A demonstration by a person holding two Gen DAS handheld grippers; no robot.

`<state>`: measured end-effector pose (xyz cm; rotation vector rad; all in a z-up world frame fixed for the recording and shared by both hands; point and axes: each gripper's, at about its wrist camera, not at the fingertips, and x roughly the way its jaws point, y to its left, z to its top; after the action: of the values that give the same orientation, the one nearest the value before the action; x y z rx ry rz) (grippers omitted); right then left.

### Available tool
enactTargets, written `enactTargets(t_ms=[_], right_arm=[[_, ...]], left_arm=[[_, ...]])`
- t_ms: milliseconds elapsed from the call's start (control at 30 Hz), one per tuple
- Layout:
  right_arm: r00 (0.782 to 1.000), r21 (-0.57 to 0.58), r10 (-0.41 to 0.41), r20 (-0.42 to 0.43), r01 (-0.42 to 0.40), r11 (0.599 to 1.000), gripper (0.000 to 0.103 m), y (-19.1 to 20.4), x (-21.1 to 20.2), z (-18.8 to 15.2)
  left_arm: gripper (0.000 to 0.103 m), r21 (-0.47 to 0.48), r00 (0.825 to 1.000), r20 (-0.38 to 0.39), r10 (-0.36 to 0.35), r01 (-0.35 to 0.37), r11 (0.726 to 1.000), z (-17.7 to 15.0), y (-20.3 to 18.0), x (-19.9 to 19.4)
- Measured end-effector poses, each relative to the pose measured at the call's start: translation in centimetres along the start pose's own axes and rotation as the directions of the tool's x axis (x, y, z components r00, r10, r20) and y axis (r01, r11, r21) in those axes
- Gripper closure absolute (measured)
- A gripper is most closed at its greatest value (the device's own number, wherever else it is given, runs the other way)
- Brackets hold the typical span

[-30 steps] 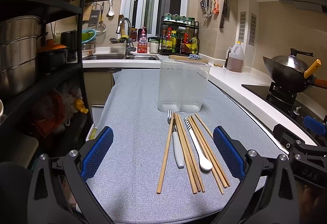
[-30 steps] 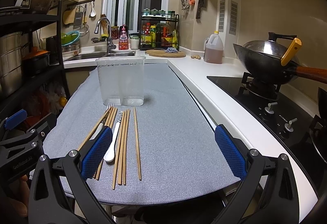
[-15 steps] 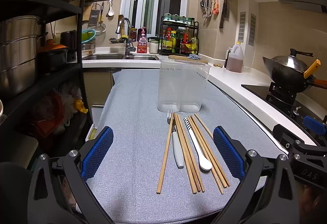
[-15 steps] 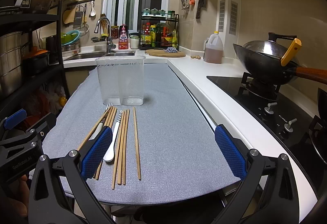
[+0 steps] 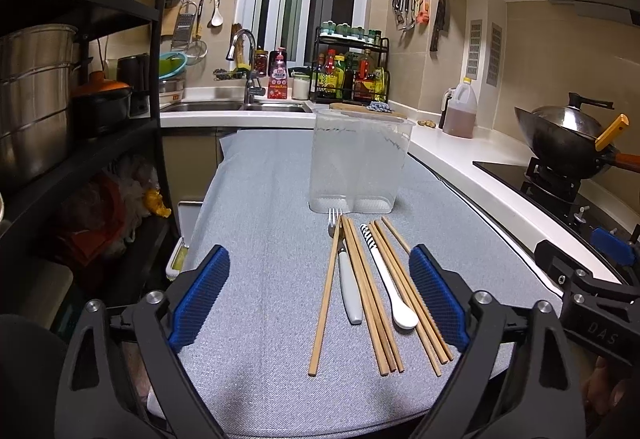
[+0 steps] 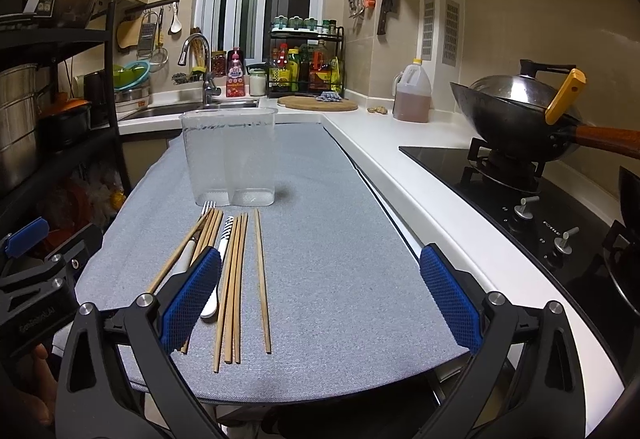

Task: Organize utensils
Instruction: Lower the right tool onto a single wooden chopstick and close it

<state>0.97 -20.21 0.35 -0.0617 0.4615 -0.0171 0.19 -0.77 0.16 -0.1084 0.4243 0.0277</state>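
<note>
Utensils [image 5: 368,279] unmoved; both grippers' jaws slightly narrower.

A wok [image 6: 516,119] sits on the stove, an oil jug [image 6: 412,95] and spice rack [image 6: 306,67] stand beyond.

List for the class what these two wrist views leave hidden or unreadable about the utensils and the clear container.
- Fork, right wrist view: handle end hidden behind the right gripper's blue pad.
- Spoon, same view: partly covered by that pad.
- Chopsticks, left wrist view: overlapping, so an exact count is unsure.
- Clear container: frosted walls blur the divider inside.
</note>
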Motion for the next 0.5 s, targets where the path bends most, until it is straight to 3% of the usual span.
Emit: enactTargets(t_ms=[300, 500], right_arm=[[0.987, 0.037, 0.104, -0.123, -0.100, 0.994, 0.025, 0.4, 4.1, -2.6], [0.968, 0.055, 0.154, -0.200, -0.146, 0.988, 0.047, 0.3, 7.4, -4.7]], left_arm=[[0.040, -0.060, 0.994, -0.111, 0.021, -0.028, 0.998, -1.3, 2.2, 2.4], [0.059, -0.058, 0.977, -0.213, 0.004, -0.017, 0.998, -3.2, 2.4, 4.6]])
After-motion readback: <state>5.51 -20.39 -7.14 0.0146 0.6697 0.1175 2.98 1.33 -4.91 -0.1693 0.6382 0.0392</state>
